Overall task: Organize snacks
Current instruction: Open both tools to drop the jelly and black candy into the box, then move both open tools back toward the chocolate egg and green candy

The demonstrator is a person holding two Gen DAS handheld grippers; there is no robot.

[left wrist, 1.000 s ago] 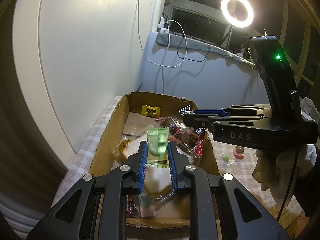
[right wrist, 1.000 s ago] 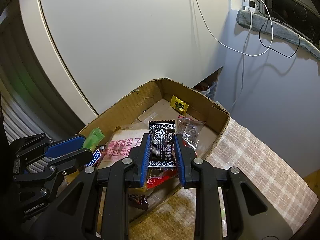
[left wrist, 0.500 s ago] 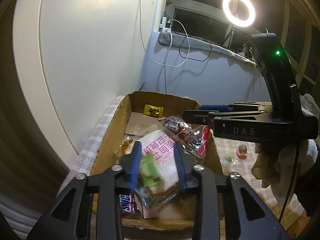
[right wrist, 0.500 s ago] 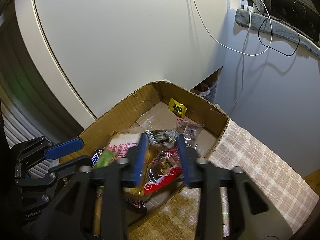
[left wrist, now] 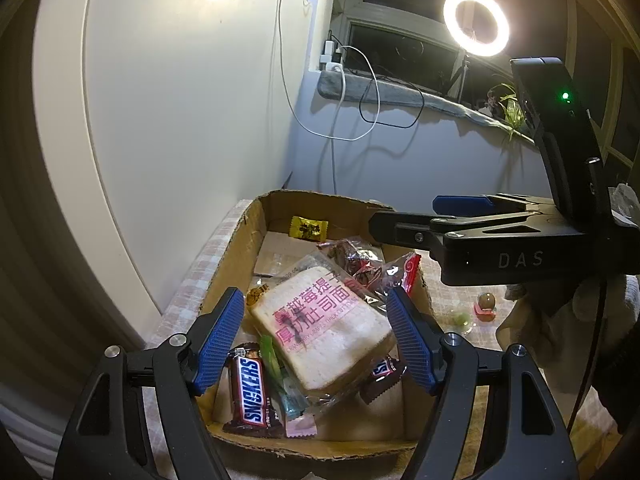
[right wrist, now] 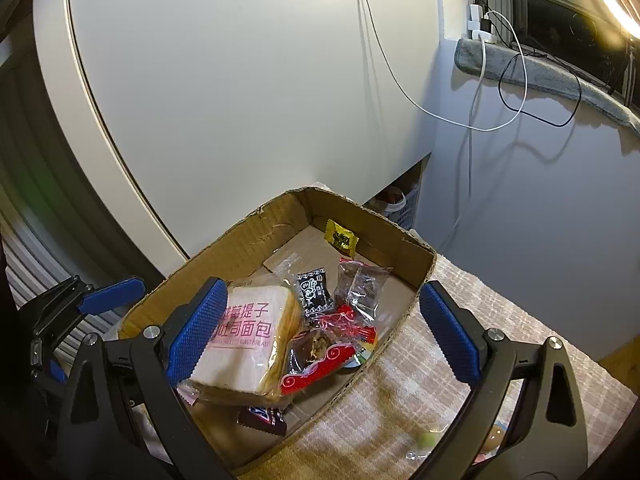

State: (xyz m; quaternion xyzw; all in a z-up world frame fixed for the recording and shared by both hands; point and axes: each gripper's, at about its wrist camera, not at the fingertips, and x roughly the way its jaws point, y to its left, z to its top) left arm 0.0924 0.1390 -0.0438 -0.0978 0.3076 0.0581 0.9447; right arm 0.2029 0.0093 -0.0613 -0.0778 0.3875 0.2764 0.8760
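My left gripper (left wrist: 316,340) hangs over the near end of the cardboard box (left wrist: 236,256). Its jaws are opening and nothing is gripped. The green packet (left wrist: 272,360) lies below, beside a Snickers bar (left wrist: 252,390) and the bagged bread slice (left wrist: 324,328). My right gripper (right wrist: 324,332) hovers over the box's right side, jaws also opening and empty. The black printed packet (right wrist: 316,292) rests in the box next to the bread (right wrist: 248,340), above a red wrapper (right wrist: 320,364). A yellow candy (right wrist: 340,238) sits at the far end.
The box stands on a checked tablecloth (right wrist: 440,360) close to a white wall. Two small candies (left wrist: 486,304) lie on the cloth right of the box. A gloved hand (left wrist: 560,320) holds the right gripper. Cables hang on the far wall under a ring light (left wrist: 476,24).
Both grippers went from shut to wide open. The green packet fell from the left one into the box, and the black packet fell from the right one into the box.
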